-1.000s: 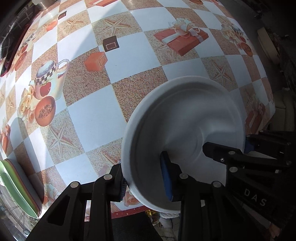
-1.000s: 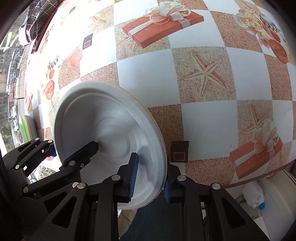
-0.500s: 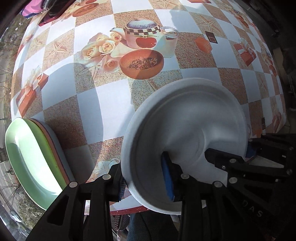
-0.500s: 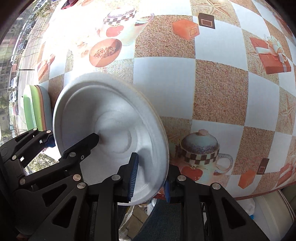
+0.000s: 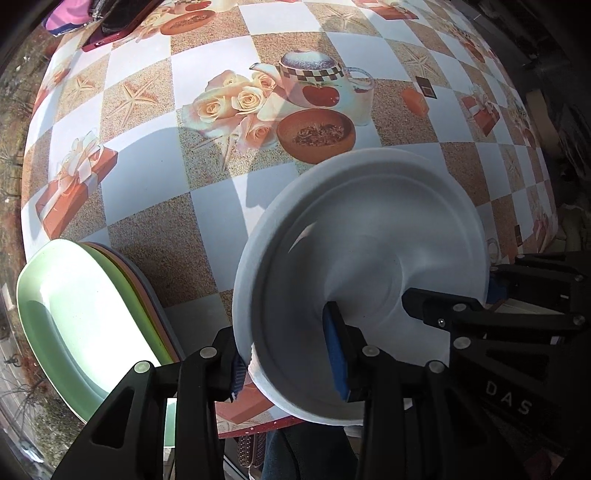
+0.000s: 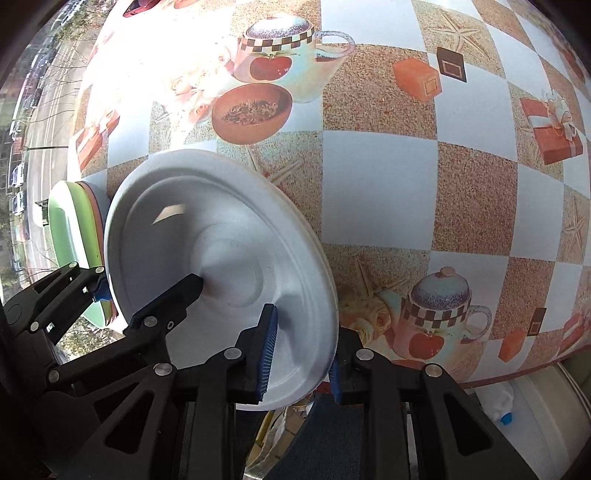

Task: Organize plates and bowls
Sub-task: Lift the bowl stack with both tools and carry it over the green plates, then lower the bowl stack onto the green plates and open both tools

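A white bowl-shaped plate [image 5: 362,258] is held in the air over the table's near edge by both grippers. My left gripper [image 5: 288,365] is shut on its near-left rim, one blue pad inside and one outside. My right gripper [image 6: 299,354] is shut on the opposite rim; the plate also shows in the right wrist view [image 6: 221,258]. A stack of plates with a green one on top [image 5: 77,317] sits at the table's left front corner; it shows in the right wrist view too [image 6: 68,229], just left of the white plate.
The table [image 5: 147,184] has a checked cloth printed with teapots, roses, gift boxes and starfish. A dark red phone [image 5: 114,31] and a pink and blue object [image 5: 62,18] lie at the far left. A white container with a blue-capped bottle [image 6: 506,410] stands below the table's right edge.
Both grippers have carried the white plate leftward along the table's near edge. The green stack has come into view and now lies close beside the plate.
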`<state>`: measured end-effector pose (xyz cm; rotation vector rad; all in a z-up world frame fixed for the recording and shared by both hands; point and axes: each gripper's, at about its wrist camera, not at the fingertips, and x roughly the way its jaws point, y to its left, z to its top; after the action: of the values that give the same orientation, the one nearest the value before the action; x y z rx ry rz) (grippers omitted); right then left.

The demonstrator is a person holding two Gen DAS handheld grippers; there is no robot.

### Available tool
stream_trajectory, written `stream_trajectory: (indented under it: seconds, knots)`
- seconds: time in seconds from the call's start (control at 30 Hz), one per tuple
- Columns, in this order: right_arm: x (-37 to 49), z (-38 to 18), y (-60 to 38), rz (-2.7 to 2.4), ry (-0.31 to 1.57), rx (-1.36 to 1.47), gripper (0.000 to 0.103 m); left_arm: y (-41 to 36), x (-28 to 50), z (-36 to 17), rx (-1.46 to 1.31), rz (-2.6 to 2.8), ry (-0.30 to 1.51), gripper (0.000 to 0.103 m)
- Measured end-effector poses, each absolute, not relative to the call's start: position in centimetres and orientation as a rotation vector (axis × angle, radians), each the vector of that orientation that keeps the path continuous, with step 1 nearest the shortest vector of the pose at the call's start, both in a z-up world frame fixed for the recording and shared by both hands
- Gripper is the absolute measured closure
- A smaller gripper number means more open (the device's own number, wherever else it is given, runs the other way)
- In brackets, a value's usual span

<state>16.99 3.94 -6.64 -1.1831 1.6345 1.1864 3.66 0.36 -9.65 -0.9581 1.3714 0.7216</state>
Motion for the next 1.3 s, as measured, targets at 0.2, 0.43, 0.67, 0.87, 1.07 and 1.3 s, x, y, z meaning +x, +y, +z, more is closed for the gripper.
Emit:
stream_trajectory:
  seconds: [0.2, 0.43, 0.67, 0.87, 1.07, 1.3]
  knots:
    - [18.0, -3.3, 5.3, 1.242, 1.585, -1.156, 0.076, 1.5, 2.6, -5.6, -0.893, 0.76, 1.312, 0.061]
    - [13.3, -0.1, 7.4, 1.378, 1.536, -1.195, 0.076, 4.4, -1.5, -1.5, -0.958, 0.928, 1.224, 0.06]
    - [7.3, -0.3, 6.9, 1.518, 1.48, -1.325, 0.076, 4.6, -6.7, -1.1, -1.05, 1.065, 1.202, 0.06]
    - [2.8, -1.1, 6.2, 1.562, 1.465, -1.422, 0.076, 3.9, -9.1, -1.9, -1.115, 1.114, 1.203, 0.06]
    - [2.2, -2.2, 6.8, 1.559, 1.468, -1.452, 0.076, 3.4, -10.2, -2.2, -1.143, 1.119, 1.199, 0.06]
    - [3.8, -1.0, 7.3, 1.551, 1.427, -1.418, 0.052, 3.7, -10.2, -1.0, -1.039, 1.211, 1.184, 0.034]
